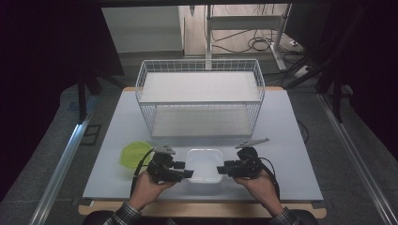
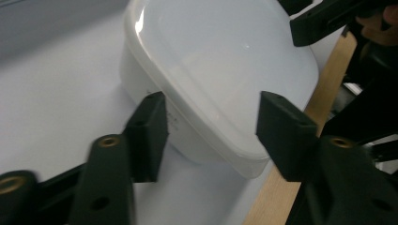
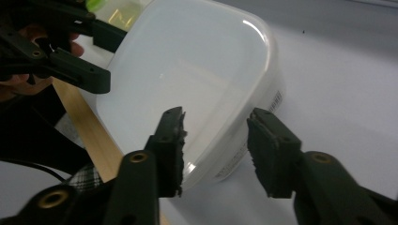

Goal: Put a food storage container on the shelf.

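Observation:
A white translucent plastic box (image 1: 205, 164) with its lid on sits near the table's front edge, between my two grippers. My left gripper (image 1: 189, 174) points at the box's left front corner. In the left gripper view my left gripper (image 2: 213, 126) is open and the box (image 2: 220, 61) has its near corner between the jaws. My right gripper (image 1: 220, 169) points at the right front corner. In the right gripper view my right gripper (image 3: 218, 140) is open too, its jaws standing either side of the box (image 3: 197, 70) at its edge.
A white wire basket (image 1: 200, 96) with a shelf stands behind the box at the table's middle. A yellow-green round dish (image 1: 135, 154) lies left of my left gripper. The table's wooden front edge (image 2: 324, 98) runs just beside the box.

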